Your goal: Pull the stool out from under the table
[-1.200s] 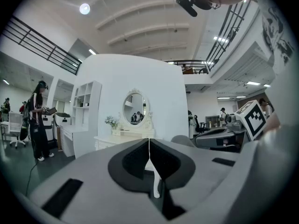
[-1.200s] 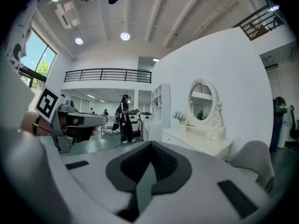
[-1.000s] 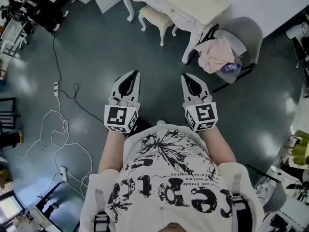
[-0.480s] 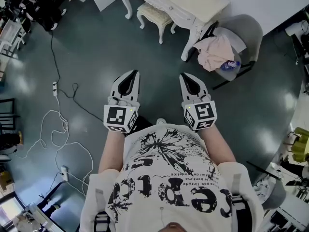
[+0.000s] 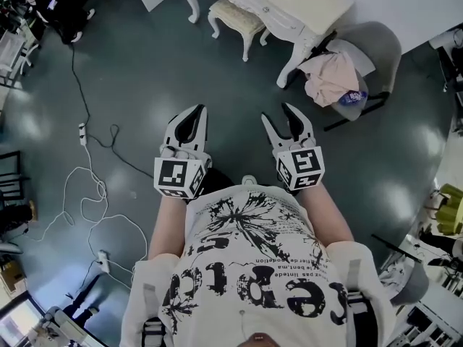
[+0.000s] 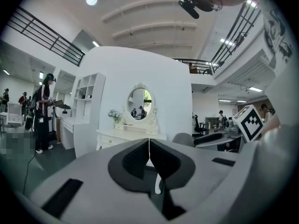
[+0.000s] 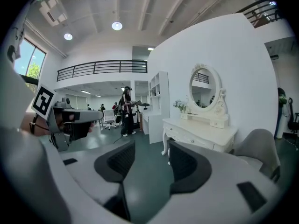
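**Head view, looking steeply down.** We stand on open floor, well short of the furniture. The stool sits at the far edge of the scene. Its far side is tucked under the near edge of the table, and its near side and 2 legs show clear of it.

The left gripper has its jaws pressed together with nothing in them. The right gripper has its jaws opening into a wide V. Only bare floor lies between them, so it holds nothing.

**Governing relation.** The stool lies straight ahead, well apart from both grippers and about midway between their 2 lines of aim. We judge neither gripper clearly nearer. The right one, whose jaws are spreading, looks the likelier to take hold.

The seat's long axis runs left to right, roughly along the table's front edge, slanting nearer toward the right. We therefore read the pull as coming toward us, across that axis.

A chair draped with cloth stands just right of the table, and a cable trails on the floor at left. We judge that both lie outside the stool's path.
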